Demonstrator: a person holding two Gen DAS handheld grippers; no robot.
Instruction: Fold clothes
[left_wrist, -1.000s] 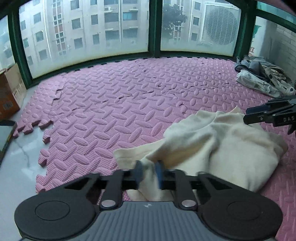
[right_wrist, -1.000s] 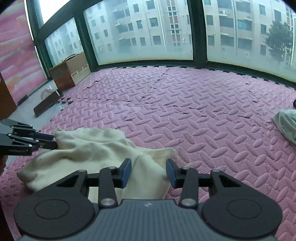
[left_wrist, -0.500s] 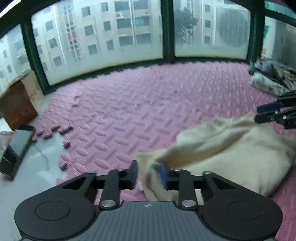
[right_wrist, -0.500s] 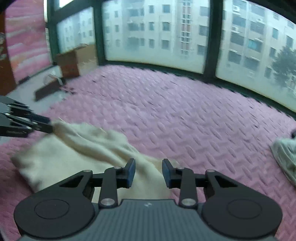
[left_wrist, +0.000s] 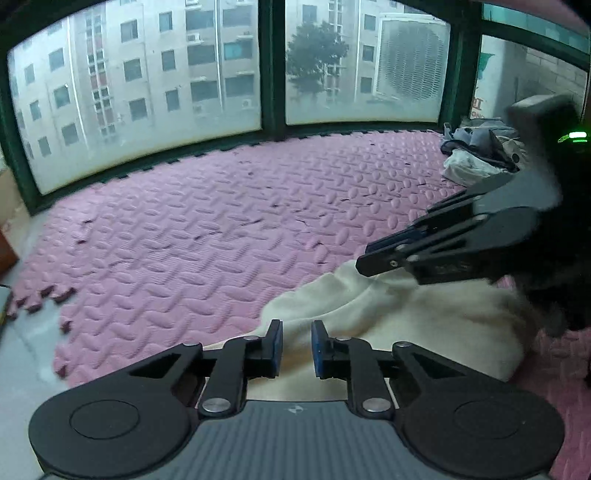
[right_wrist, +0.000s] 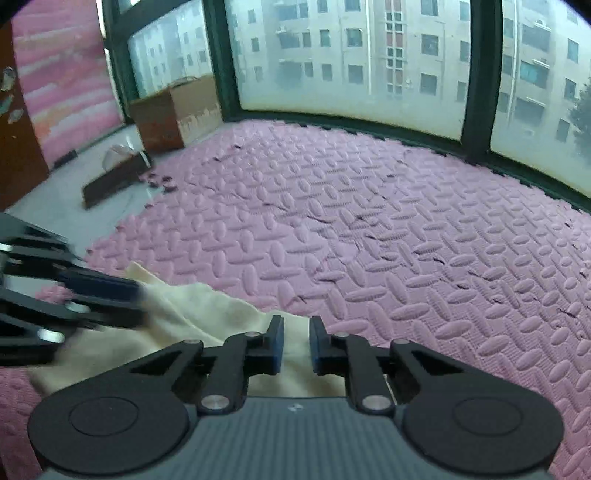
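The cream-coloured soft fleece garment (left_wrist: 406, 325) lies bunched on the pink foam puzzle mat (left_wrist: 221, 229). The risk, I think, is that the fold collapses, because neither tool grips the cloth firmly. The right gripper (right_wrist: 296, 341) and the left gripper (left_wrist: 297, 345) both hover low over it, jaws narrowly apart with cloth between, not pinched.

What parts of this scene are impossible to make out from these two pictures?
- Cream garment: near edge hidden under the left gripper body in the left wrist view.
- Right gripper: whether it pinches cloth, unclear.
- Clothes pile: partly hidden behind the other gripper.
- Cardboard box: contents not visible.
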